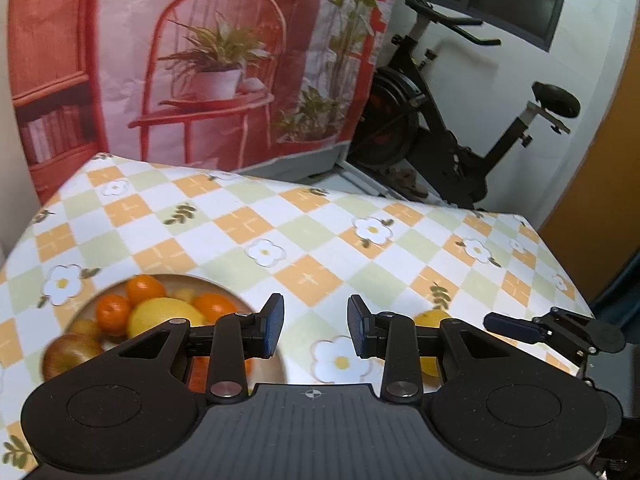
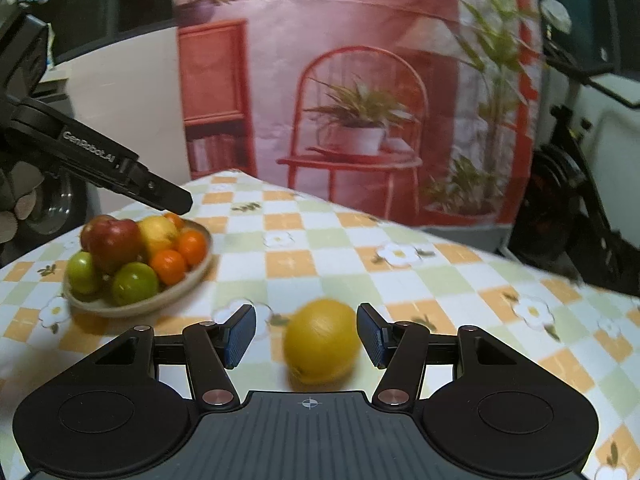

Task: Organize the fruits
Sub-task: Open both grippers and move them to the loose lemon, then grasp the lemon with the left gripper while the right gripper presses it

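The right gripper point(image 2: 306, 330) is spread wide, with a loose yellow lemon point(image 2: 322, 340) on the checked tablecloth point(image 2: 320, 240) between its blue pads point(image 2: 240, 334), nearer the right pad; whether it touches that pad cannot be told. The left gripper point(image 1: 316, 326) is also open and holds nothing, hanging above the cloth just right of the plate point(image 1: 276, 360). On that plate, to the left, lie a red apple point(image 2: 114, 244), green fruits point(image 2: 134, 282), small oranges point(image 2: 170, 266) and another lemon point(image 1: 162, 316). A printed curtain point(image 2: 360, 80) hangs at the far side, with an exercise bike point(image 1: 460, 120) to its right.
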`<state>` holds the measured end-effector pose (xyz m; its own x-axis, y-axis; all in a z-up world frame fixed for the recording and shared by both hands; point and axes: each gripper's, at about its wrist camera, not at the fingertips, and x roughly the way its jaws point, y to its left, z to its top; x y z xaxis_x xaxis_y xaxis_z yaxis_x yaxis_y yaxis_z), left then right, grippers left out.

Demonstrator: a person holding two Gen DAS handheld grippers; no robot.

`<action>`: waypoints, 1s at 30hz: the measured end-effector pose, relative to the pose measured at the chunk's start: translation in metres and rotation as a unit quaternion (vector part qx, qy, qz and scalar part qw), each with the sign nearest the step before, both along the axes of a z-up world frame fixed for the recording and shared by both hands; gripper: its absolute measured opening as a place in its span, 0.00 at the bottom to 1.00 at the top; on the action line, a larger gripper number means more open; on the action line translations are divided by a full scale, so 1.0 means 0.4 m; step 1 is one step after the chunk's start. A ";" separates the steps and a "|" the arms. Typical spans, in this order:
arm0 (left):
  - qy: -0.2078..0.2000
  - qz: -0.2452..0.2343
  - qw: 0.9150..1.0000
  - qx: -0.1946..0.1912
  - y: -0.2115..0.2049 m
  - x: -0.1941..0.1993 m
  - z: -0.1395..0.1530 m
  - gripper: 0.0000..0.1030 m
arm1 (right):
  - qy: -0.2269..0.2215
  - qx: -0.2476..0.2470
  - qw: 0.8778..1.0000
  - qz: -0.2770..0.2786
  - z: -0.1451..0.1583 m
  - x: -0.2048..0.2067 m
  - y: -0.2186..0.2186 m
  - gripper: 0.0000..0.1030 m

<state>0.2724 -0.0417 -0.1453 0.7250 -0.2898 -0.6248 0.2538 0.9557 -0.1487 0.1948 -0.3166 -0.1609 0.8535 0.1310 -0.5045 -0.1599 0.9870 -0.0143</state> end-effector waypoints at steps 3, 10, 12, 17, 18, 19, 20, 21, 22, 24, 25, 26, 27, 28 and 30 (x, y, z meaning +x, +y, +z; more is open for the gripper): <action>0.008 -0.010 1.000 0.003 -0.036 0.010 -0.013 0.36 | 0.009 0.009 1.000 -0.009 -0.022 -0.002 -0.022 0.51; 0.023 -0.025 0.999 0.005 -0.086 0.035 -0.033 0.36 | 0.019 0.034 0.999 -0.016 -0.058 0.011 -0.042 0.51; 0.025 -0.029 0.999 0.007 -0.098 0.040 -0.037 0.36 | 0.019 0.039 0.999 -0.015 -0.064 0.017 -0.045 0.52; 0.032 -0.033 0.999 0.006 -0.111 0.053 -0.043 0.36 | 0.016 0.049 0.999 -0.015 -0.069 0.028 -0.048 0.56; 0.034 -0.033 0.999 0.004 -0.111 0.056 -0.045 0.36 | 0.015 0.051 0.998 -0.014 -0.070 0.029 -0.050 0.56; 0.036 -0.032 0.999 0.003 -0.113 0.060 -0.046 0.36 | 0.017 0.054 0.998 -0.014 -0.073 0.032 -0.050 0.56; 0.039 -0.032 0.999 0.002 -0.113 0.064 -0.048 0.36 | 0.020 0.057 0.998 -0.013 -0.077 0.035 -0.051 0.56; 0.042 -0.031 0.999 0.000 -0.115 0.067 -0.049 0.36 | 0.023 0.063 0.998 -0.012 -0.081 0.038 -0.050 0.55; 0.045 -0.031 0.999 -0.002 -0.116 0.071 -0.052 0.36 | 0.026 0.067 0.997 -0.011 -0.086 0.040 -0.050 0.55; 0.050 -0.032 0.998 -0.005 -0.120 0.078 -0.056 0.36 | 0.031 0.071 0.997 -0.008 -0.095 0.045 -0.049 0.53; 0.053 -0.033 0.998 -0.007 -0.123 0.082 -0.058 0.36 | 0.032 0.071 0.997 -0.007 -0.097 0.046 -0.049 0.51; 0.055 -0.034 0.998 -0.008 -0.125 0.084 -0.059 0.36 | 0.034 0.072 0.997 -0.005 -0.099 0.047 -0.049 0.50; 0.057 -0.036 0.998 -0.010 -0.128 0.087 -0.061 0.36 | 0.035 0.073 0.997 -0.004 -0.100 0.048 -0.048 0.49; 0.059 -0.038 0.998 -0.011 -0.130 0.089 -0.062 0.36 | 0.036 0.074 0.997 -0.004 -0.102 0.050 -0.050 0.47; 0.062 -0.040 0.997 -0.015 -0.138 0.093 -0.065 0.36 | 0.041 0.081 0.996 -0.005 -0.107 0.052 -0.053 0.46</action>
